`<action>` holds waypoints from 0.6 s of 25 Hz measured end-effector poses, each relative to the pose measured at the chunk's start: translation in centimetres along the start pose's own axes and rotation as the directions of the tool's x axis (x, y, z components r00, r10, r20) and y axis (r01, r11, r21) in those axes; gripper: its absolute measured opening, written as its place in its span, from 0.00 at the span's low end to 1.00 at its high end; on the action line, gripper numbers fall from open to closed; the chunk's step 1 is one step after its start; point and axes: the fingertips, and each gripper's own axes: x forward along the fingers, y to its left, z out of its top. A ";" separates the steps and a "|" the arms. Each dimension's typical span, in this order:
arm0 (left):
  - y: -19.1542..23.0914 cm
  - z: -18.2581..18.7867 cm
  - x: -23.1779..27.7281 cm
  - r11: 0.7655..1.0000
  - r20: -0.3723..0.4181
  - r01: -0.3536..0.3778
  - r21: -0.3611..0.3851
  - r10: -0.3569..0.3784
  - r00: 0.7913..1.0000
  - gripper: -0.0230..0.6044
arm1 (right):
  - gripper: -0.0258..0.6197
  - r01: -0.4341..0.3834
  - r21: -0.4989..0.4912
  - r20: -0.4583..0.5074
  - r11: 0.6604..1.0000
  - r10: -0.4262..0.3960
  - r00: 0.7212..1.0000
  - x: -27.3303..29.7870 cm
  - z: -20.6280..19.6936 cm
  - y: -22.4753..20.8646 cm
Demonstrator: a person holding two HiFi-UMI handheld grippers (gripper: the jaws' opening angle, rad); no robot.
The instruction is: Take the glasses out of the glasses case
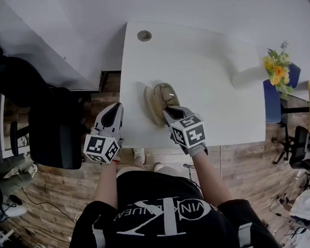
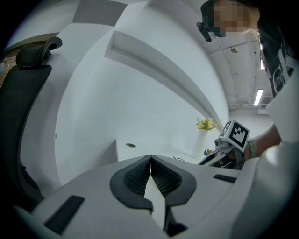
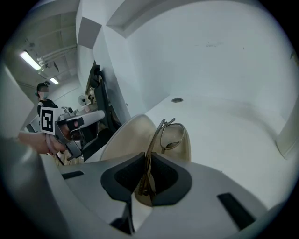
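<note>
Right gripper [image 3: 148, 158] nearly closed, pinching the folded glasses [image 3: 174, 134] by the arms, lenses just over the open tan case [image 1: 155, 102] on the white table [image 1: 209, 65]. Left gripper [image 2: 150, 161] jaws together, empty, at table's left edge.

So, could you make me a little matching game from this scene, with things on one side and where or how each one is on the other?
Things:
1 glasses
2 glasses case
3 left gripper
4 flowers

States:
A closed and empty
B yellow, by the right edge of the table
C pinched by the right gripper
D lying open on the table

Pairs: 1-C, 2-D, 3-A, 4-B.
</note>
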 end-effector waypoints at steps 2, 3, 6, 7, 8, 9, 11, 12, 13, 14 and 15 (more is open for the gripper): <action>0.2 -0.1 0.0 1.000 -0.001 -0.003 -0.004 0.003 1.000 0.06 | 0.12 0.009 -0.003 -0.025 1.000 -0.009 1.000 0.3 -0.2 -0.3; 0.4 -0.1 0.0 1.000 -0.001 -0.005 -0.006 0.005 1.000 0.06 | 0.12 0.013 -0.008 -0.039 1.000 -0.013 0.999 0.4 -0.3 -0.4; 0.8 -0.1 -0.2 1.000 -0.003 -0.012 -0.010 0.011 1.000 0.06 | 0.12 0.016 -0.034 -0.074 0.999 -0.018 0.997 0.8 -0.3 -0.4; 0.9 -0.2 -0.2 1.000 -0.004 -0.013 -0.011 0.013 1.000 0.06 | 0.12 0.012 -0.042 -0.083 0.999 -0.016 0.996 0.9 -0.3 -0.3; 1.0 -0.2 -0.2 1.000 -0.005 -0.014 -0.013 0.014 1.000 0.06 | 0.12 0.008 -0.048 -0.093 0.999 -0.012 0.996 1.0 -0.4 -0.3; 1.0 -0.3 -0.2 1.000 -0.006 -0.014 -0.014 0.014 1.000 0.06 | 0.12 0.003 -0.054 -0.104 0.999 -0.008 0.995 1.1 -0.5 -0.2; 1.1 -0.5 -0.2 1.000 -0.008 -0.015 -0.018 0.015 1.000 0.06 | 0.12 -0.003 -0.063 -0.122 0.998 -0.005 0.993 1.3 -0.6 -0.3; 1.1 -0.6 -0.2 1.000 -0.009 -0.016 -0.019 0.015 1.000 0.06 | 0.12 -0.003 -0.068 -0.128 0.998 -0.006 0.992 1.4 -0.7 -0.3; 1.1 -0.7 -0.1 1.000 -0.011 -0.016 -0.021 0.016 1.000 0.06 | 0.12 -0.002 -0.071 -0.132 0.997 -0.008 0.991 1.4 -0.8 -0.4; 1.1 -0.8 -0.2 1.000 -0.013 -0.018 -0.023 0.017 1.000 0.06 | 0.12 0.000 -0.073 -0.133 0.997 -0.009 0.991 1.4 -0.8 -0.4; 1.1 -0.8 -0.2 1.000 -0.014 -0.019 -0.025 0.019 1.000 0.06 | 0.12 0.001 -0.073 -0.134 0.997 -0.011 0.991 1.5 -0.9 -0.4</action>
